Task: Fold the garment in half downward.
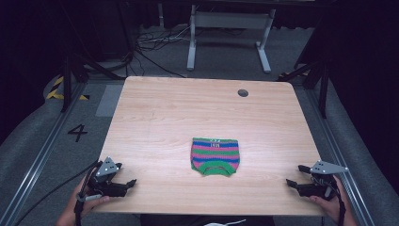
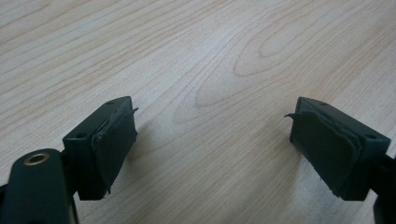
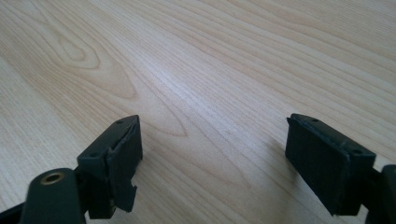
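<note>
a folded striped knit garment (image 1: pixel 215 156) lies toward the table's (image 1: pixel 155 113) near edge; the left tool (image 1: pixel 128 183) and right tool (image 1: pixel 292 183) rest spread at its near corners.

Each claw is black: the left claw (image 1: pixel 133 181) and right claw (image 1: pixel 288 182) carry a grey three-cornered plate on top, worn rubber pads (image 2: pixel 114 142) inside the jaws, and trailing black cables
</note>
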### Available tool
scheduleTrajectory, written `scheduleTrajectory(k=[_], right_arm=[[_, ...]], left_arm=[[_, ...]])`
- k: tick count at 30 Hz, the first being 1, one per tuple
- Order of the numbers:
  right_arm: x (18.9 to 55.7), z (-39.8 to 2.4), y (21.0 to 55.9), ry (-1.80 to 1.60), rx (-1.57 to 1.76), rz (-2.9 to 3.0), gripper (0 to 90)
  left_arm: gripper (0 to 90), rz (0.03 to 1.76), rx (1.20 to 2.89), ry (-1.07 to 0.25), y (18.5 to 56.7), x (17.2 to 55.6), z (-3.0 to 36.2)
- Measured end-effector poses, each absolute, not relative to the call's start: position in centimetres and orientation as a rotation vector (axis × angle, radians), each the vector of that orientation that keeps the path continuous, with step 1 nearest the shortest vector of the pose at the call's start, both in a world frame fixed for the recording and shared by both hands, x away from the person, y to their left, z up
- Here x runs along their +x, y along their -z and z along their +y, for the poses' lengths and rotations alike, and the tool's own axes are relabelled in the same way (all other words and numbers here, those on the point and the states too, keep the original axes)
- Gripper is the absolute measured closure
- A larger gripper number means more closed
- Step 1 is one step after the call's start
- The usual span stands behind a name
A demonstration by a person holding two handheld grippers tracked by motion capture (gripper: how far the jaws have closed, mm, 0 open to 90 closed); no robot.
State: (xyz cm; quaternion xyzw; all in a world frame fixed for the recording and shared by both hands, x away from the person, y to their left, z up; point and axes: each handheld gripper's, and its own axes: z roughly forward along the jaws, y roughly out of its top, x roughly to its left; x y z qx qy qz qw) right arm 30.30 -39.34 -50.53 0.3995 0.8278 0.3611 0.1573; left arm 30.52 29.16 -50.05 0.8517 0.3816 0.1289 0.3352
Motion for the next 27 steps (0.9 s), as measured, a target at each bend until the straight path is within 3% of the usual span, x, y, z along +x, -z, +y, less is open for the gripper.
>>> scheduleTrajectory(k=[27], right_arm=[[30.37,-39.32,50.54,-1.032,1.145,2.369,18.6]], left_arm=[[0.1,1.062,2.237,-0.342,50.19,31.09,28.72]])
